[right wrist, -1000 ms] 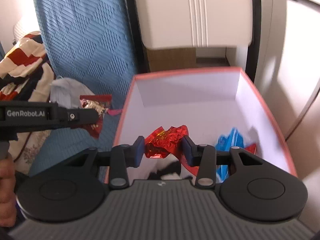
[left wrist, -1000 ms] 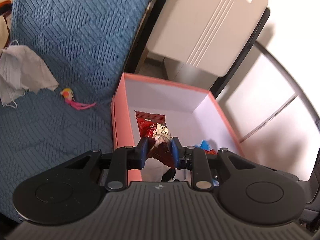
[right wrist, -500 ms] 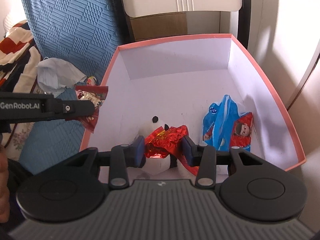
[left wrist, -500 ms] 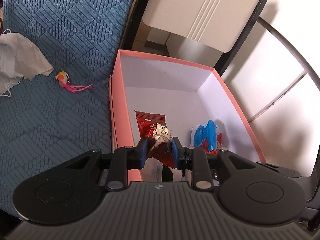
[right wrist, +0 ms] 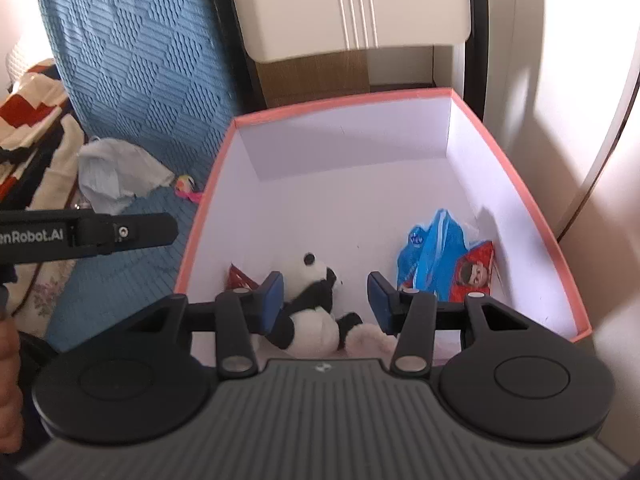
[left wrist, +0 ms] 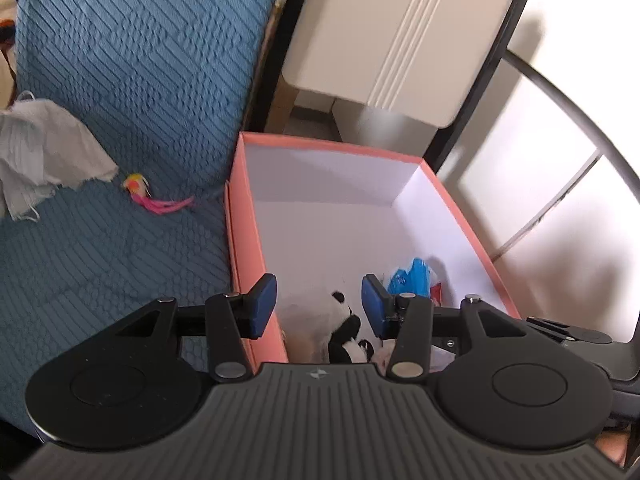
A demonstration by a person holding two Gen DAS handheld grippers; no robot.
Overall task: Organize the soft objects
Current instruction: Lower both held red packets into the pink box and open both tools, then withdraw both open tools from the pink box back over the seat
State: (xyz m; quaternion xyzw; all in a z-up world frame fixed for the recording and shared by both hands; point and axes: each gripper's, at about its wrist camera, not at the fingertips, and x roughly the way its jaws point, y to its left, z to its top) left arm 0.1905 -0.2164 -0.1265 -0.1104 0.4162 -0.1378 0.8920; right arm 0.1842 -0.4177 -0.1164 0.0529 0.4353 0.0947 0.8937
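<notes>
In the pink box (right wrist: pixel 516 168) the panda (right wrist: pixel 310 312) sits upright

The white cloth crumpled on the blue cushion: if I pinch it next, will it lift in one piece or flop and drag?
The white cloth lies in loose folds, so it is probably floppy and will drape from the pinch. It looks thin and frayed, likely very light. Its hanging ends may drag over the textured blue cushion or brush the pink feather toy beside it.

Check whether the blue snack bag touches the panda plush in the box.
Apart. The right wrist view shows bare white box floor between the panda plush and the blue snack bag, which lies off to the right inside the pink box.
</notes>
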